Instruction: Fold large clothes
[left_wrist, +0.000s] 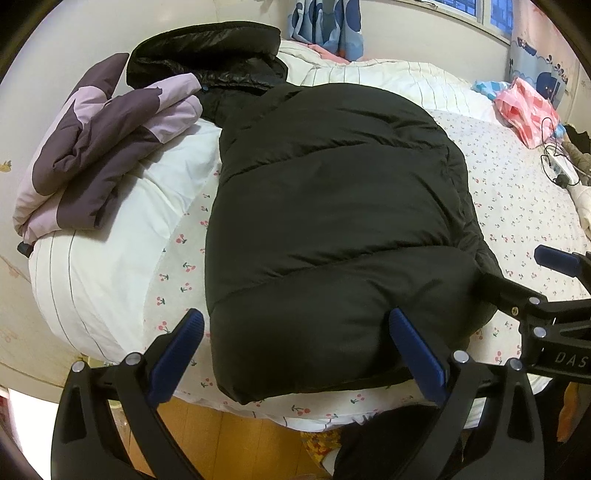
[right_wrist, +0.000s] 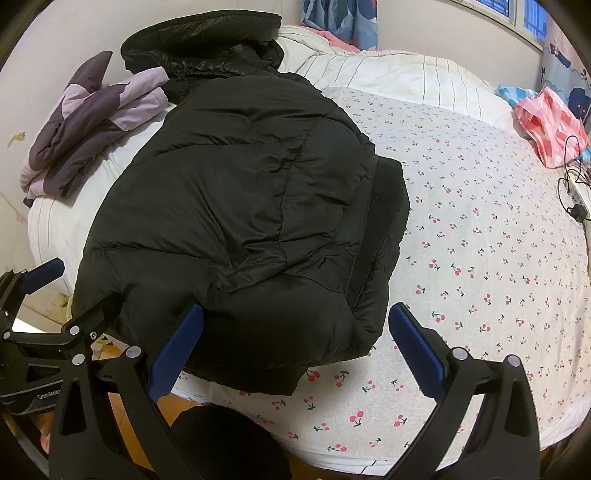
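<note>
A black puffer jacket (left_wrist: 332, 206) (right_wrist: 240, 206) lies folded into a thick bundle on the cherry-print bed sheet (right_wrist: 480, 240), its hem toward the near bed edge. My left gripper (left_wrist: 301, 350) is open just over the near hem, its blue pads (left_wrist: 417, 354) spread wide with nothing clamped. My right gripper (right_wrist: 295, 350) is open too, straddling the jacket's near right corner. In the left wrist view the right gripper (left_wrist: 524, 273) shows at the jacket's right side. The left gripper (right_wrist: 77, 286) appears at the jacket's left side in the right wrist view.
A folded purple and lilac jacket (left_wrist: 96, 147) and a shiny black coat (left_wrist: 207, 55) rest on a white duvet (left_wrist: 110, 240) at the back left. A pink bag (right_wrist: 550, 122) and a power strip with cable (right_wrist: 576, 192) lie far right. Wooden floor (left_wrist: 221, 424) is below the bed edge.
</note>
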